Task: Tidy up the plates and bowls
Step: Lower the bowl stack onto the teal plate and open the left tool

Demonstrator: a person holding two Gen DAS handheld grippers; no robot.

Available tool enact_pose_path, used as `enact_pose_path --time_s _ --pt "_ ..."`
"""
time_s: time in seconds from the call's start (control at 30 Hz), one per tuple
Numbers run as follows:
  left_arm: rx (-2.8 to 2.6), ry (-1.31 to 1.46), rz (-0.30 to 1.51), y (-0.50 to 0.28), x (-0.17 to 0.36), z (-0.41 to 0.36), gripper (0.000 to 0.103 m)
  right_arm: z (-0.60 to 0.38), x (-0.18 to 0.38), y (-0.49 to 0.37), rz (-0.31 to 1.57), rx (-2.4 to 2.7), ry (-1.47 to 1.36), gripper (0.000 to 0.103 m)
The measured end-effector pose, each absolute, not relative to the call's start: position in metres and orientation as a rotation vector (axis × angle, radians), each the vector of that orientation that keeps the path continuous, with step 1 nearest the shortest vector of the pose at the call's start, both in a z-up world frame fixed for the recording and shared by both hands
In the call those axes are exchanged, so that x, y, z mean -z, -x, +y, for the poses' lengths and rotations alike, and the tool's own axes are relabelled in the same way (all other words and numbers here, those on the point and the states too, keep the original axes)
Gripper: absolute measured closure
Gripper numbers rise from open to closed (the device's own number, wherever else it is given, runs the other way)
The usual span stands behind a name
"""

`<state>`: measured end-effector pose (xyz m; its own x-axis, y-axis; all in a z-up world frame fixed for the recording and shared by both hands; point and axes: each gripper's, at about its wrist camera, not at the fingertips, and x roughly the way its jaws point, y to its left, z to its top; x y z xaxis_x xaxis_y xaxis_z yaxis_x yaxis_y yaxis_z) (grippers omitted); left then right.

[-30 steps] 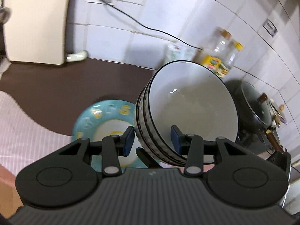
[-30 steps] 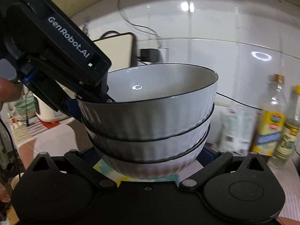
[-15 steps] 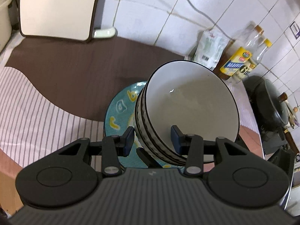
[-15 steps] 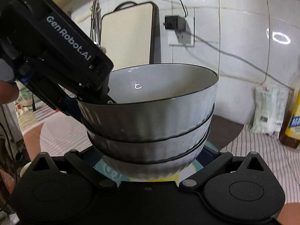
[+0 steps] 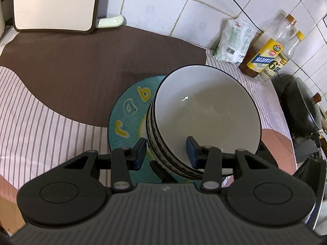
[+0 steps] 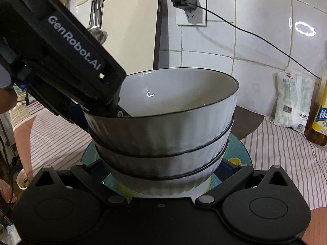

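The left claw (image 5: 166,153) was closed on the near wall of the stack of bowls (image 5: 206,120), one blue pad inside the top bowl and one outside. The right claw (image 6: 163,169) gripped the bottom bowl of the same stack from both sides, its pads mostly hidden behind the bowl. The stack of bowls, three nested white ribbed bowls with thin black rims, was empty inside and sat tilted just above the teal plate (image 5: 130,112); whether it touched the plate I could not tell. The teal plate, printed with yellow letters, lay on the surface (image 5: 40,110) at the edge of a brown mat (image 5: 85,61). Toward two o'clock in the left view stood a white bag (image 5: 235,40) and two oil bottles (image 5: 269,49) against the tiled wall; a cutting board (image 5: 55,4) leaned at eleven o'clock.
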<state>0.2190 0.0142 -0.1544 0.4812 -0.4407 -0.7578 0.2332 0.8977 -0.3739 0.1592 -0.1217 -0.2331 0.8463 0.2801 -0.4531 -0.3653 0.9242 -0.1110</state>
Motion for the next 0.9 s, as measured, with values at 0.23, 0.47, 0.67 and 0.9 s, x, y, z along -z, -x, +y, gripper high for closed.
enact_pose_path --time_s 0.23,0.47,0.67,0.9 --pt "0.410 0.225 0.987 -0.221 0.158 0.012 0.063 -0.116 0.236 -0.162 0.465 -0.334 0.199 0.000" --pt "0.402 0.218 0.977 -0.223 0.157 0.011 0.063 -0.110 0.233 -0.168 0.475 -0.326 0.196 0.000" --pt "0.399 0.218 0.971 -0.224 0.157 0.010 0.063 -0.111 0.236 -0.165 0.474 -0.325 0.185 0.000" --pt "0.379 0.223 0.957 -0.221 0.157 0.008 0.062 -0.111 0.231 -0.170 0.515 -0.313 0.173 0.000"
